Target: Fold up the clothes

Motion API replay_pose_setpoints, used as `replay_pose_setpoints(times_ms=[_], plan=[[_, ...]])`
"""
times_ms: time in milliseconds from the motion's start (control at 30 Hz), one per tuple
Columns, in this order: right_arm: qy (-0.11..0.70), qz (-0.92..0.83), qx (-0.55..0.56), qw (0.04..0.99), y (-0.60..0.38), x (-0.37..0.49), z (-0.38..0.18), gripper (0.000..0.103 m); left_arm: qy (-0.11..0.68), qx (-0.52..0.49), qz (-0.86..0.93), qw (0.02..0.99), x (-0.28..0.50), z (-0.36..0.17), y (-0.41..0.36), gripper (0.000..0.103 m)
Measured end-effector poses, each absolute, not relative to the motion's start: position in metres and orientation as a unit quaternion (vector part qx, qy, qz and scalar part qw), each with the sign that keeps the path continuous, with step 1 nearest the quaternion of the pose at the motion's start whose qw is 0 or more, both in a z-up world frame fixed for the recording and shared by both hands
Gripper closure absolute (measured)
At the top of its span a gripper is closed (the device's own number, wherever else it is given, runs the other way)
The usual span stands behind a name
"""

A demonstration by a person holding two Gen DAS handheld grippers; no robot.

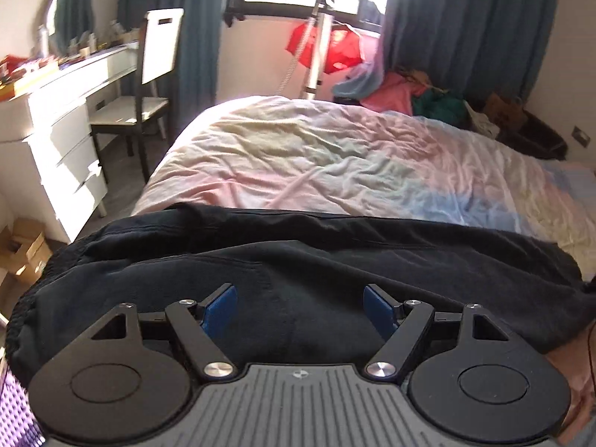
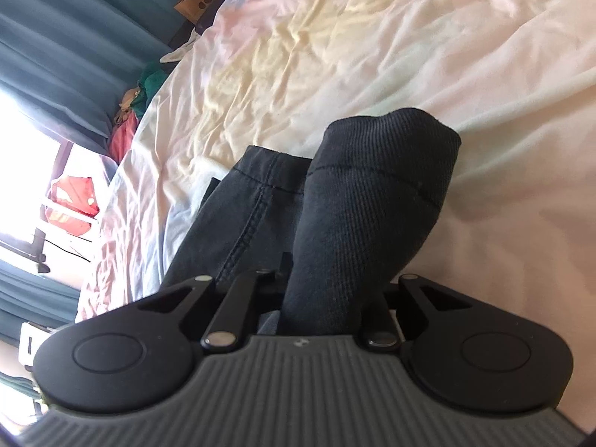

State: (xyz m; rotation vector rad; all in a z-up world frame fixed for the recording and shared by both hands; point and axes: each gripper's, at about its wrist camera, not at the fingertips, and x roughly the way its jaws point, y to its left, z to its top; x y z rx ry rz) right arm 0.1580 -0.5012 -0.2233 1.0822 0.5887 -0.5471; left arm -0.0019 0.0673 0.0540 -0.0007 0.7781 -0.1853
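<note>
Cloth is the whole matter here: the black garment (image 1: 298,260) lies as a wide band across the lower half of the left wrist view, on the near end of the bed (image 1: 316,156), and its long axis runs from left to right of the frame. Your left gripper (image 1: 300,307) stands just over its middle with the blue pads (image 1: 219,307) wide apart and nothing between them.

Your right gripper (image 2: 316,298) is the one that has the cloth. In the right wrist view a ribbed cuff (image 2: 376,193) rises out from between its fingers toward the centre of the frame, so the jaws look closed on it, though the fabric covers the pads. A seamed part (image 2: 246,208) lies just left of the cuff.

The left view gives you the full width of the garment; the right view gives only this end, but it shows the grasp. How many folds are already in the cloth, I cannot tell.
</note>
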Motion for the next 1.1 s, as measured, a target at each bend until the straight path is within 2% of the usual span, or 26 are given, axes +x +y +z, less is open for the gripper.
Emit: replay_pose_setpoints(times_ms=[200, 333, 400, 433, 467, 800, 1033, 1100], plan=[[0.280, -0.260, 0.496, 0.780, -0.498, 0.153, -0.218, 0.081, 0.378, 0.088, -0.207, 0.898, 0.053, 0.007, -0.064, 0.026], [0.289, -0.288, 0.491, 0.770, -0.490, 0.145, -0.211, 0.068, 0.375, 0.103, -0.266, 0.882, 0.075, -0.015, -0.136, 0.026], [0.276, -0.284, 0.514, 0.761, -0.487, 0.136, -0.211, 0.054, 0.372, 0.113, -0.285, 0.876, 0.083, -0.022, -0.163, 0.026], [0.267, -0.276, 0.531, 0.755, -0.486, 0.132, -0.212, 0.040, 0.370, 0.120, -0.295, 0.873, 0.087, -0.026, -0.177, 0.026], [0.256, -0.271, 0.548, 0.749, -0.486, 0.127, -0.212, 0.032, 0.368, 0.127, -0.305, 0.869, 0.091, -0.029, -0.191, 0.026], [0.110, -0.319, 0.652, 0.679, -0.492, 0.067, -0.212, 0.032, 0.338, 0.203, -0.391, 0.831, 0.138, -0.054, -0.316, 0.026], [0.086, -0.360, 0.653, 0.661, -0.500, 0.066, -0.224, 0.032, 0.352, 0.196, -0.426, 0.810, 0.181, -0.078, -0.385, 0.027], [0.085, -0.362, 0.651, 0.662, -0.501, 0.070, -0.226, 0.032, 0.352, 0.209, -0.441, 0.799, 0.188, -0.086, -0.404, 0.034]])
